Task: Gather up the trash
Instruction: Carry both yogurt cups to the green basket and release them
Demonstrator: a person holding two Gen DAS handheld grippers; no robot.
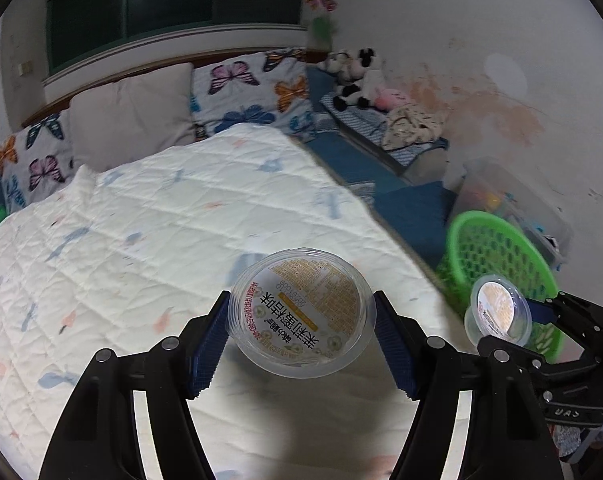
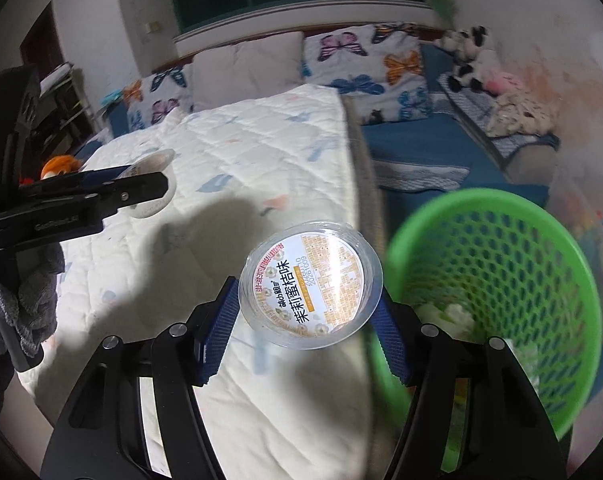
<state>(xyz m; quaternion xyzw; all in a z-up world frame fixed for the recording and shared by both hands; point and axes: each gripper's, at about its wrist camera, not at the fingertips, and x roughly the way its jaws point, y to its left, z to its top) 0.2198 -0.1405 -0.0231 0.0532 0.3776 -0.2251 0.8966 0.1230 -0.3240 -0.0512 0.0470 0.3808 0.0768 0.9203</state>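
The left gripper (image 1: pixel 301 332) is clamping a clear round plastic cup (image 1: pixel 301 312) between its blue pads, lifted clear of the white quilt (image 1: pixel 141 220) on the bed. The cup is squat with no real long axis; its printed foil lid is facing the camera, tipped slightly upward, and its base is pointing down and away. The right gripper (image 2: pixel 307 320) is gripping a second cup of the same kind (image 2: pixel 310 283) in the same way, lid turned toward the camera and tilted a little left. That second cup is hanging over the quilt's edge, just beside the rim of the green mesh basket (image 2: pixel 501 208), which is standing on the floor against the bed.
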